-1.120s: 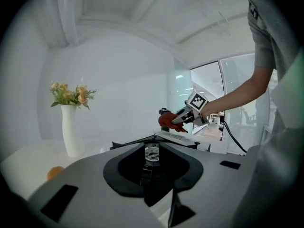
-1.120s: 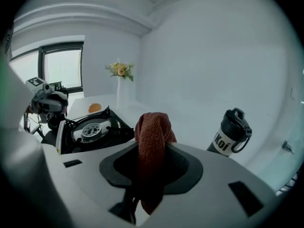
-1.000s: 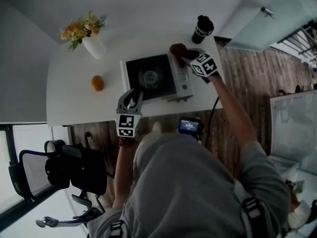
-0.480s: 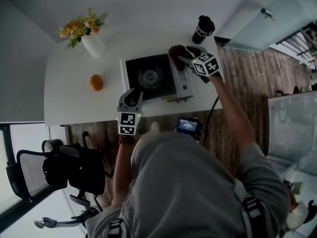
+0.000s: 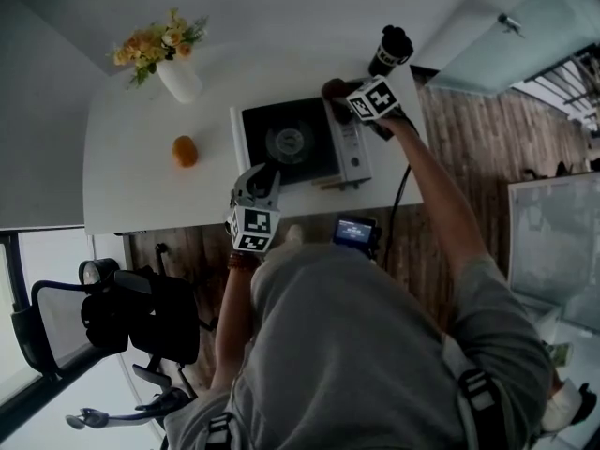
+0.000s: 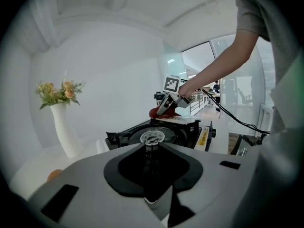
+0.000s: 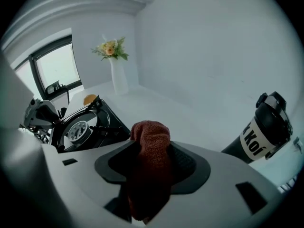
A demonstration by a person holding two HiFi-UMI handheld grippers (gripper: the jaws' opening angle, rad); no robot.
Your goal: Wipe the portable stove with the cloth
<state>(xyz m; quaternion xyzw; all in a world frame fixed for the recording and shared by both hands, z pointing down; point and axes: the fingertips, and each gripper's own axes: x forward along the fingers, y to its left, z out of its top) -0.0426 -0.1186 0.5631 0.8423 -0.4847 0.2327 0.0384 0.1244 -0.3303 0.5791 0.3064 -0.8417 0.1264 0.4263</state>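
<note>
Two grippers at the portable stove [image 5: 267,125]: R gripper [image 5: 343,104] w/ cloth [image 5: 332,88], L gripper [image 5: 263,174] at the near rim.
Head view: the stove sits mid-table [image 5: 141,186]. The cloth is bunched at its far right corner, by the silver control side, w/ a travel mug [image 5: 388,51] close behind. That's prob. the start pt for a wipe stroke. L gripper's tips reach the stove's near left edge, prob. to brace it vs. sliding. Left gripper view: jaws nearly together w/ only a thin slit; whether they nip the rim can't be told. The burner is straight ahead, R gripper + cloth beyond it. Right gripper view: jaws have just been closing and now pinch the red-brown cloth wadded betw. them, a fold poking past the tips. Wipe judged barely begun.
</note>
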